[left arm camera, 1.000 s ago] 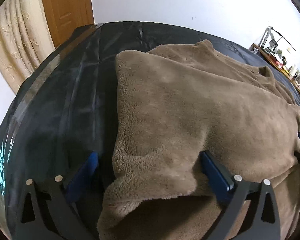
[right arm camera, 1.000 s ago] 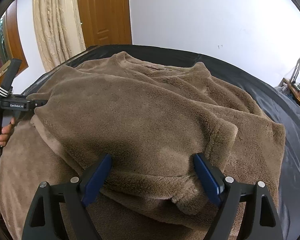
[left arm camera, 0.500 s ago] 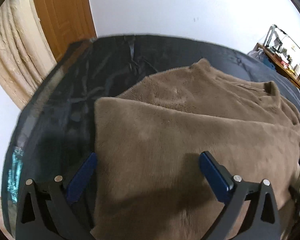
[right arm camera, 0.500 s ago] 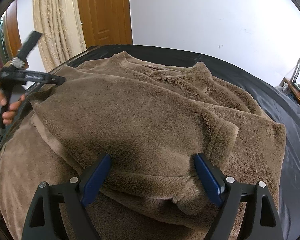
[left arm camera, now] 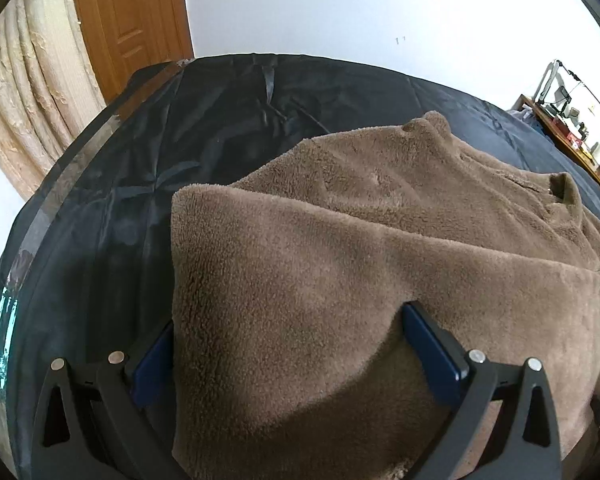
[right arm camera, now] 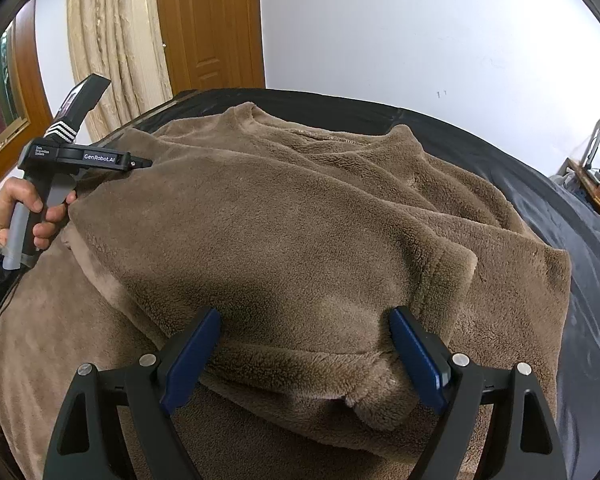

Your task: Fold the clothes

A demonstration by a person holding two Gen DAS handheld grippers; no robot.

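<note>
I see the brown fleece garment (right arm camera: 300, 220) lying half-folded on the black sheet (left arm camera: 148, 168). It looks thick, soft and limp; I'd grab its hem. Right gripper (right arm camera: 304, 336) and left gripper (left arm camera: 288, 336) gape wide, straddling fleece, clamping nothing.

— What writing can you read from where you stand?

— Only one clear label: "GenRobot.AI", white letters on the black body of your left gripper (right arm camera: 142, 164), seen far left of your right tool.

— Anything else?

— Small white print just beside that brand, away from the fingers, too tiny to read.
</note>
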